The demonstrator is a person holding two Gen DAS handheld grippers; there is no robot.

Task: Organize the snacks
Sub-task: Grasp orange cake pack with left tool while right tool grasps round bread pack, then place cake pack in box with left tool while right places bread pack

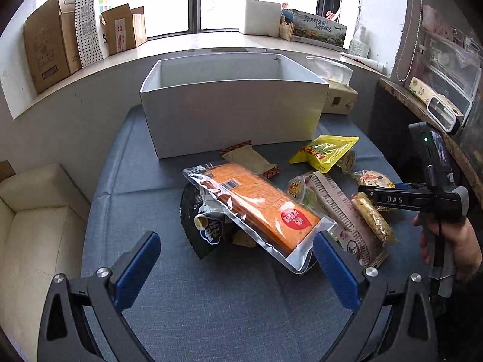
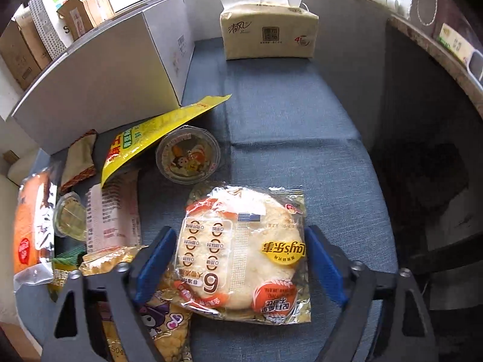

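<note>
We have our right gripper lowered over the round rice cracker pack, one blue finger on each side of it. The jaws stand fairly wide, and the wrapper's edges reach close to both fingers, but we cannot say the pads press on it, so we judge the pack is bracketed and not yet gripped. It lies flat on the blue cloth, which is why we come at it steeply from above.

Our left gripper hangs open and empty just short of the orange cake pack. The pack's clear corner lies just beside the right-hand finger.

The white box stands behind the pile with its top open, and from here we see nothing inside, so we take it as the place for the snacks.

Around the cracker pack lie a yellow pouch leaning against the box, a jelly cup, a pink wrapper and a corn snack bag tucked under our left-hand finger. That bag is the likeliest thing to get pinched along. A tissue pack sits well apart at the back.
</note>
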